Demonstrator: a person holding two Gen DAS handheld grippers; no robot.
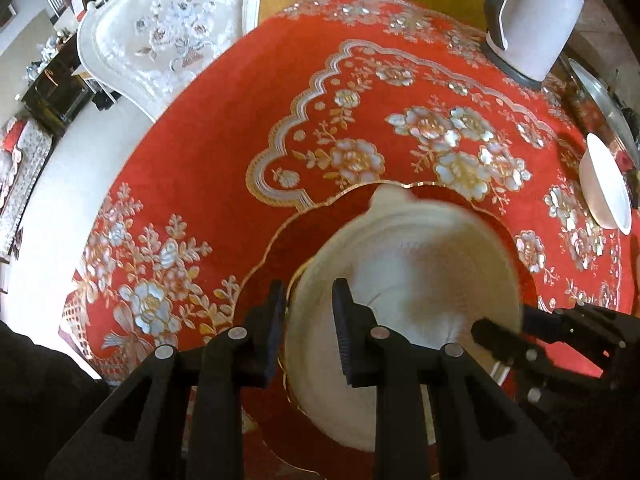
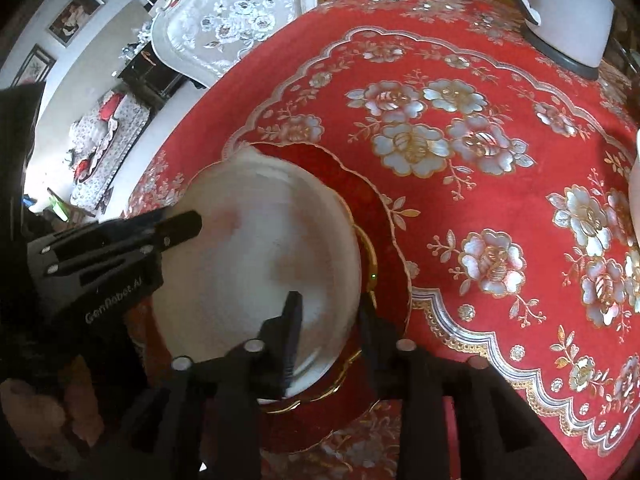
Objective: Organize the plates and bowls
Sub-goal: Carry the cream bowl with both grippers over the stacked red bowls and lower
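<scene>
Low in the frame, the left gripper [image 1: 308,328] pinches the near-left rim of the white bowl [image 1: 408,280]; the right gripper [image 2: 332,336] clamps its opposite rim. The bowl sits over the red plate [image 2: 384,208] at centre. Stacking looks in hand; next, judge it seated, then release. A second bowl [image 1: 604,188] waits right.

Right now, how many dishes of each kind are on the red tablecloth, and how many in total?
White bowls: 2, one white bowl gripped by both grippers, one white bowl at the table's right edge.
Red plates with gold rim: 1, the red plate under the gripped bowl.
Total: 3 dishes.
</scene>
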